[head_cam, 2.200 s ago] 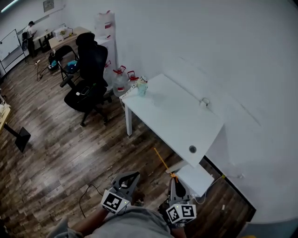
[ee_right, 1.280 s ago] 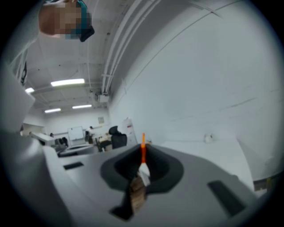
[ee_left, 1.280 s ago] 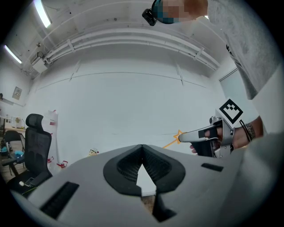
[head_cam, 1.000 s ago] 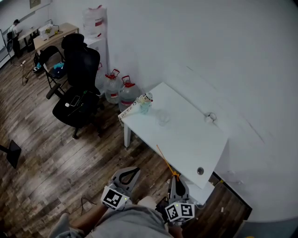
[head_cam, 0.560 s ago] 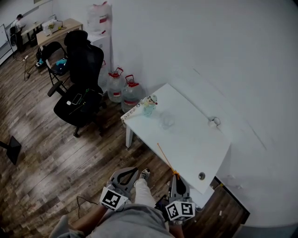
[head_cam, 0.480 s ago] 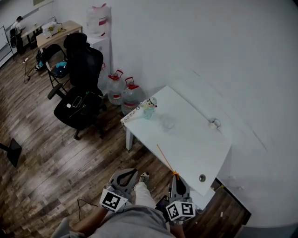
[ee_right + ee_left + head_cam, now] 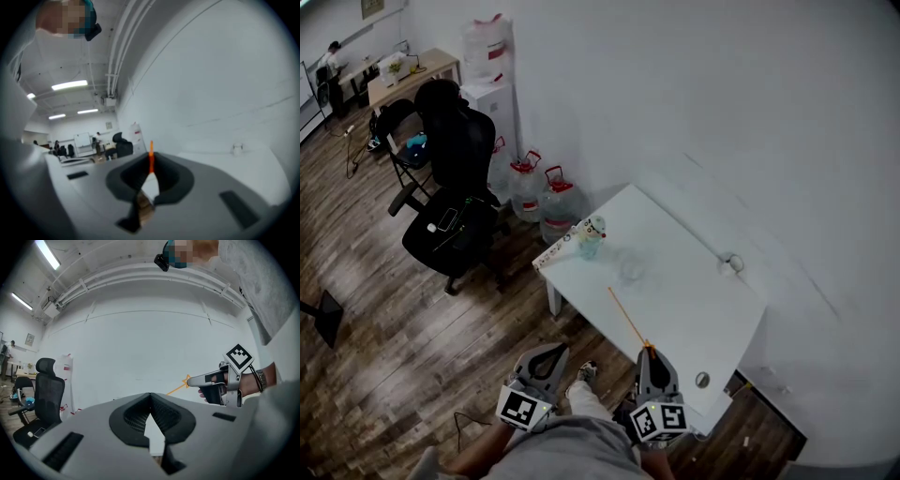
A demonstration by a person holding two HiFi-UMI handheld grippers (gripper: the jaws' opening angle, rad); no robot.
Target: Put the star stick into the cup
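at the far left a black office chair (image 7: 450, 187) stood on the dark wood floor (image 7: 375, 309), with two clear red-capped water jugs (image 7: 539, 192) by the wall. nearer, the left gripper (image 7: 546, 352) hung short of the white rectangular table (image 7: 694, 300); its own view showed the jaws pressed together with nothing between them, so it was clenched and empty. on the table's far left part stood a small pale object (image 7: 589, 234), too small to identify, and just right of it a faint clear cup (image 7: 629, 269), upright. right again, the right gripper (image 7: 648, 354) was clenched on the thin orange star stick (image 7: 626, 317), grasping it by the star end while the long shaft slanted away towards the cup, its free end not in it. the step in hand looked like the carry. the stick was secured and aimed at the table but had not yet been delivered. the next move would call for bringing the right gripper farther over the table, tipping the stick so its free end dropped, lining that end over the cup's mouth and lowering it in before letting go. the cup looked light, so a sideways knock could topple it.
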